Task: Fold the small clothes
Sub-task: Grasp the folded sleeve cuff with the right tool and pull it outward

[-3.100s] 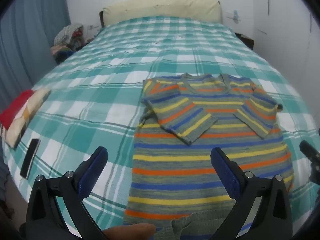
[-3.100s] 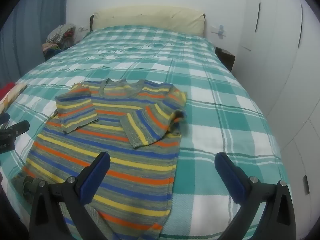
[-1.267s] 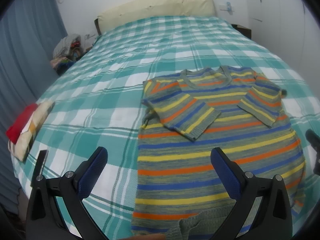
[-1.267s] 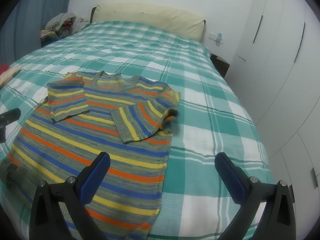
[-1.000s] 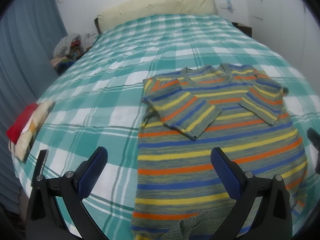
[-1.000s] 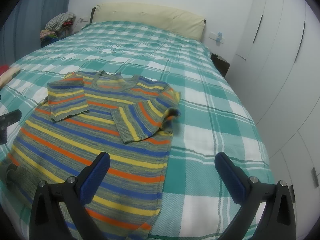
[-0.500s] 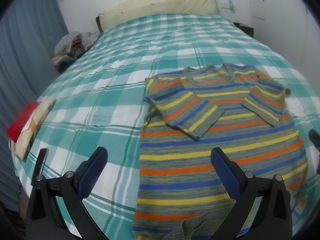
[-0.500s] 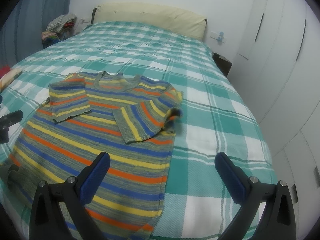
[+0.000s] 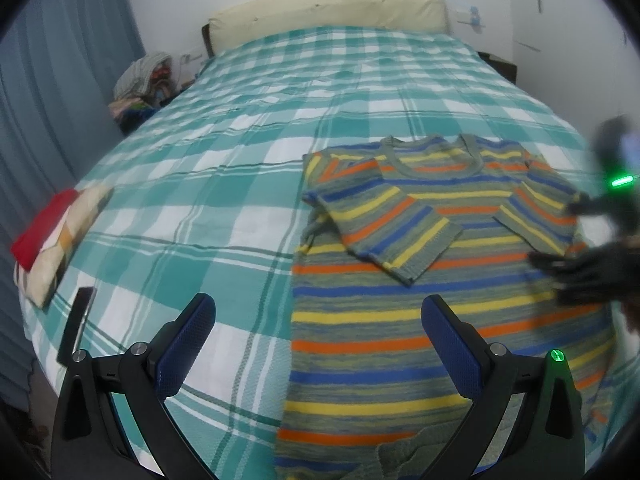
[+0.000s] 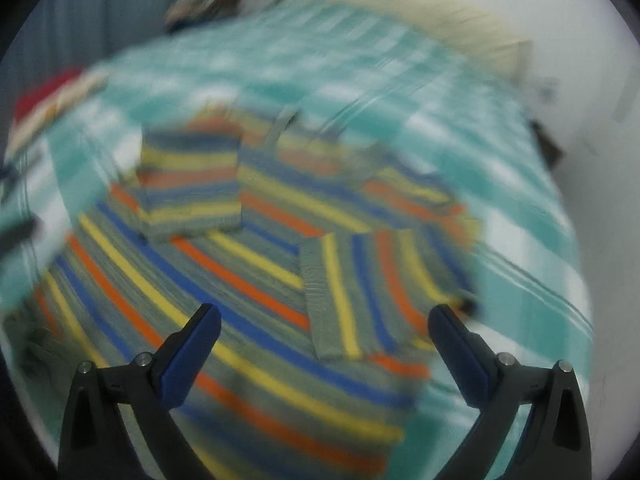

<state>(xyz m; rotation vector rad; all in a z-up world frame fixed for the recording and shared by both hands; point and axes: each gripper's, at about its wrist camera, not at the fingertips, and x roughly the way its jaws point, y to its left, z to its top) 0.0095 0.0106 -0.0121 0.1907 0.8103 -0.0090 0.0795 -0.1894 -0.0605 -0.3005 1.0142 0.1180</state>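
Note:
A small striped sweater in grey, yellow, orange and blue lies flat on the bed, both sleeves folded in over its chest. My left gripper hovers open over the sweater's left edge near the hem, nothing between its fingers. My right gripper hangs over the sweater just before the folded right sleeve; its jaws are wide apart and closing, with no cloth pinched. In the left wrist view it shows as a blurred dark shape at the sweater's right side.
The bed has a teal and white checked cover. A red and cream folded cloth and a dark flat object lie at its left edge. A clothes pile sits beyond the bed, a cream headboard at the far end.
My right gripper has swung left and down onto the sweater, rolling as it went, so its view is now blurred. It has come into the left wrist view. The left gripper held still.

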